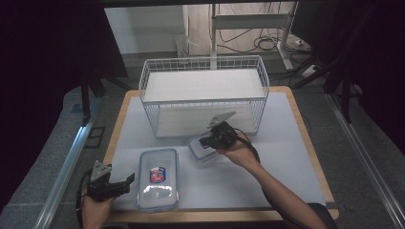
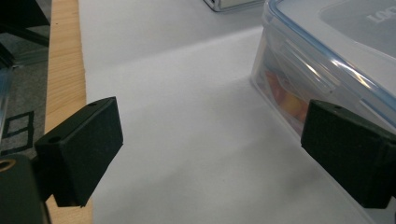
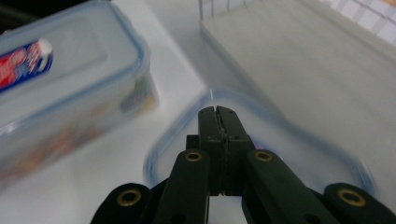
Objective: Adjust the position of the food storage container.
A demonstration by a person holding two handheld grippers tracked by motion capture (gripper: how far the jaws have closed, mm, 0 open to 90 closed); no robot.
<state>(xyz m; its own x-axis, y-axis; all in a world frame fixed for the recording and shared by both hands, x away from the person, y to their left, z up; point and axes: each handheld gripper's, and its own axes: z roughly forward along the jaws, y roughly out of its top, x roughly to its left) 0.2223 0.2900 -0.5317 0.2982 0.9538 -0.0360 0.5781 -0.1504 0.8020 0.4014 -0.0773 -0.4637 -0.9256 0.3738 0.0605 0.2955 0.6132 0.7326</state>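
Observation:
A large clear lidded container (image 1: 158, 179) with a red and blue label lies at the table's front left. My left gripper (image 1: 126, 183) rests just to its left and is open. In the left gripper view the two pads (image 2: 210, 154) stand wide apart with bare table between them, and the container's side (image 2: 336, 60) is by the right pad. A smaller clear container with a blue-rimmed lid (image 1: 203, 150) sits in front of the wire basket. My right gripper (image 1: 205, 141) hovers over it, and its jaws (image 3: 218, 112) are pressed together with nothing between them above the lid (image 3: 299, 149).
A white wire basket (image 1: 205, 95) with a shelf stands at the back middle of the table, close behind the small container. The white table cover (image 1: 282, 143) has wooden edges. In the right gripper view the large container (image 3: 70, 79) lies to the left.

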